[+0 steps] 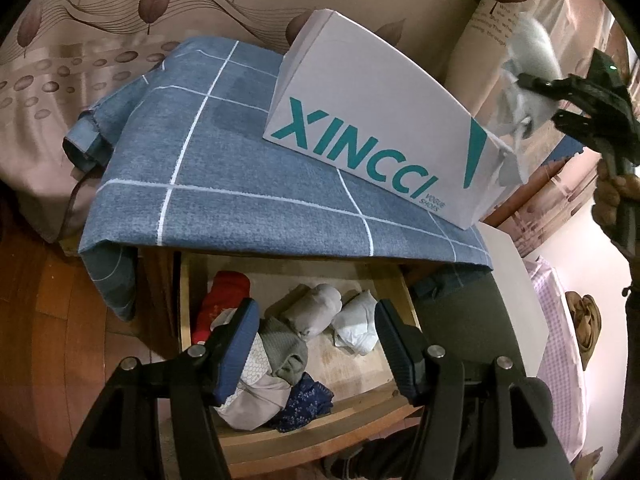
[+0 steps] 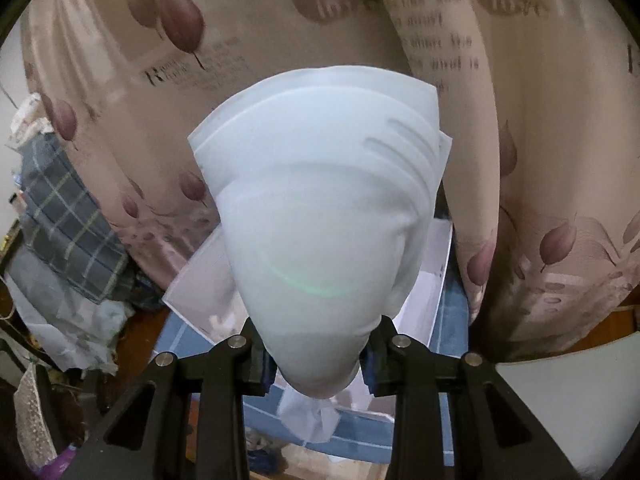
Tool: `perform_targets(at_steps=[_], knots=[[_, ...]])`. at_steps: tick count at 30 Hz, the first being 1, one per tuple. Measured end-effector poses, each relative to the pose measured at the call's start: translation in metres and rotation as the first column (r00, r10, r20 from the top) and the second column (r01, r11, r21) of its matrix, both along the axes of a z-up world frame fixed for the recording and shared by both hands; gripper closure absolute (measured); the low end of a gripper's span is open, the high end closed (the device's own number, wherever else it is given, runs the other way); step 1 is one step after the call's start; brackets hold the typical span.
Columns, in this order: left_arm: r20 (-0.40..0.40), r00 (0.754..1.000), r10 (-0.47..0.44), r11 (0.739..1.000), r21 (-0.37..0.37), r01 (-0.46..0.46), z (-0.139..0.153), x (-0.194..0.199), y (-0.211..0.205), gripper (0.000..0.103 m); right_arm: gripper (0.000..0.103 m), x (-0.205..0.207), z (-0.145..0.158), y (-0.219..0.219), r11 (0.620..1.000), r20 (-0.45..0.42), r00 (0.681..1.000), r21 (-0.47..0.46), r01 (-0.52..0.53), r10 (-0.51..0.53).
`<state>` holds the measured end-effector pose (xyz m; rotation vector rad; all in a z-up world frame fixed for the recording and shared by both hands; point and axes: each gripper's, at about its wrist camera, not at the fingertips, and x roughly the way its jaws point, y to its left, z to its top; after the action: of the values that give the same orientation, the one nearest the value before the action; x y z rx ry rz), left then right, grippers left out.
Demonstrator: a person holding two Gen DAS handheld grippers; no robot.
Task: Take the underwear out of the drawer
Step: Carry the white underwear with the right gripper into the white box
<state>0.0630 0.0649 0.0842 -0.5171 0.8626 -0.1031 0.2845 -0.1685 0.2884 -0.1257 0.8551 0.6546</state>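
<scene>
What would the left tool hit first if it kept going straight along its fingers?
Probably the grey rolled garment in the open drawer, which lies between the left tool's open fingers; depth is unclear.

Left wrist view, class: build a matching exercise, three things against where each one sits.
Things:
1. rolled grey cloth bundle
2. white cardboard shoe box with teal lettering
3. pale white garment

Places:
A. on the blue checked cloth
B. clamped in the right gripper
C. inside the open wooden drawer

Pairs: 1-C, 2-A, 3-B
</scene>
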Motion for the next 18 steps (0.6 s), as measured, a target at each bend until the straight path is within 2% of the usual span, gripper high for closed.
perform_targets(at_steps=[7,18], knots=[[-0.003,1.000,-0.004,1.000,-0.004,0.004,0.000,0.000,0.000,0.041,0.072,0.019,-0.035,0.010,0.998,-0.061,0.998,-0.049,0.024,-0.027],[0.001,1.000,-0.021,1.000,0.006,0.021,-0.001,0.001,-0.001,0.041,0.069,0.037,-0.088,0.032,0.982,-0.186,0.981,-0.189,0.012,-0.048]])
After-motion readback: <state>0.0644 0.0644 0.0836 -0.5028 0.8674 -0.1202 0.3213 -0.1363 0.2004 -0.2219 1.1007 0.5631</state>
